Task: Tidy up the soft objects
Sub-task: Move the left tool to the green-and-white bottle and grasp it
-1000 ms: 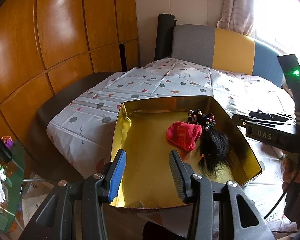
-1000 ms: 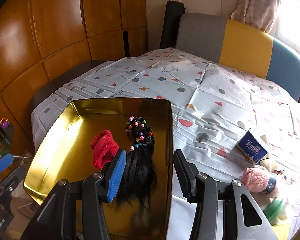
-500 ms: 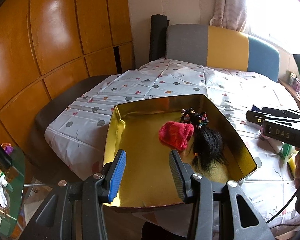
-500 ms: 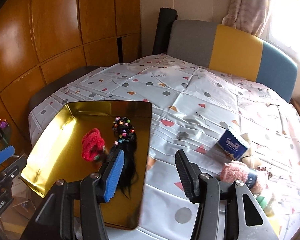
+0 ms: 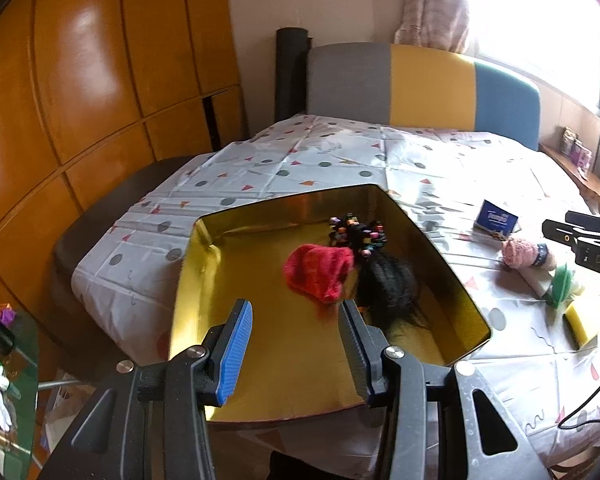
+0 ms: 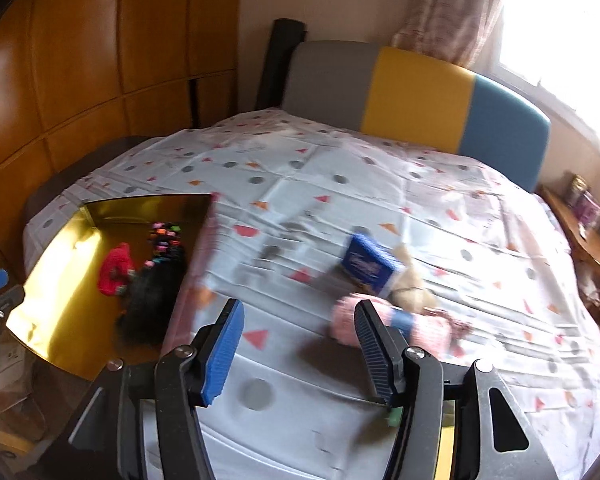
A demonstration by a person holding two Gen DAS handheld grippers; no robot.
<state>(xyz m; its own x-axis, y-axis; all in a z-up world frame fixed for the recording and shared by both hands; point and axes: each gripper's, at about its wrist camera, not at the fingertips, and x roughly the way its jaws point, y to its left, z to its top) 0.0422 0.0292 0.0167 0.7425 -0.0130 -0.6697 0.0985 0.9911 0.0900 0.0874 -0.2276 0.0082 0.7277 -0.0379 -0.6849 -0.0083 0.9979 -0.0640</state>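
Observation:
A gold tin tray point(image 5: 204, 272) point(image 6: 60, 280) at the table's near left holds a red fluffy cloth point(image 5: 318, 272) point(image 6: 115, 269) and a black hairpiece with coloured beads point(image 5: 384, 284) point(image 6: 152, 292). My left gripper point(image 5: 294, 344) hovers open over the tray's near end, with nothing between its fingers. My right gripper point(image 6: 298, 350) is above the tablecloth to the right of the tray; its jaws are opening and empty. A pink fluffy roll with a blue band point(image 6: 396, 326) point(image 5: 524, 254) lies just beyond the right finger. A blue tissue pack point(image 6: 370, 266) point(image 5: 496, 220) and a beige soft item point(image 6: 410, 292) lie behind it.
A tablecloth with dots and triangles point(image 6: 340, 184) covers the round table. A green item point(image 5: 562, 280) and a yellow sponge point(image 5: 580, 322) lie at the near right. A grey, yellow and blue chair back point(image 5: 424, 84) stands at the far edge; wooden panelling point(image 5: 80, 80) is on the left.
My right gripper has swung right, off the tray and over the tablecloth towards the pink roll, and its jaws have widened. The left gripper has shifted a little; the tray's contents have not moved.

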